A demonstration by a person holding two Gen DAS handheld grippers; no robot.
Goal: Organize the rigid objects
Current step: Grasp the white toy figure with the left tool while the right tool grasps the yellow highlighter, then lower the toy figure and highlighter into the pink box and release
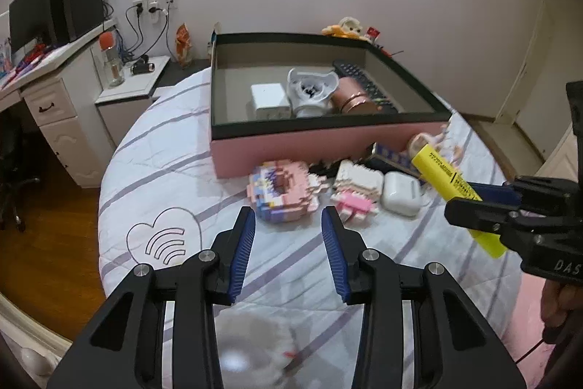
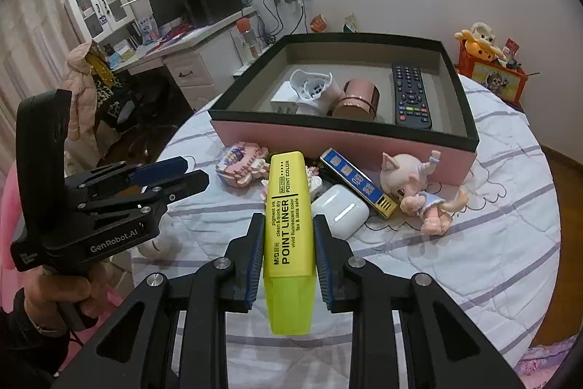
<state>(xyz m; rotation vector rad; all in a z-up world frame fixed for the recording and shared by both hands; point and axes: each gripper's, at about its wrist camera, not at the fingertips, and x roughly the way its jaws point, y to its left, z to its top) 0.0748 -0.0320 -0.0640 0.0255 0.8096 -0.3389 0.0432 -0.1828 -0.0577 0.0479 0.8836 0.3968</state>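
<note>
My right gripper (image 2: 288,225) is shut on a yellow highlighter (image 2: 288,217) and holds it above the bed; the highlighter also shows in the left wrist view (image 1: 446,179). My left gripper (image 1: 288,217) is open and empty, just short of a pink block toy (image 1: 282,190). A pink box (image 2: 342,137) with a black rim holds a remote (image 2: 411,95), a copper cup (image 2: 357,102), a white holder (image 2: 313,90) and a white charger (image 1: 269,101). In front of the box lie a white earbud case (image 2: 339,210), a blue pack (image 2: 357,183) and a pig doll (image 2: 419,192).
The round bed (image 2: 473,261) has a white striped cover. A desk (image 1: 47,90) with monitor and speakers stands at the left, with a nightstand (image 1: 135,82) beside it. A second small block toy (image 1: 355,192) lies by the earbud case. Toys (image 2: 488,61) sit at the back.
</note>
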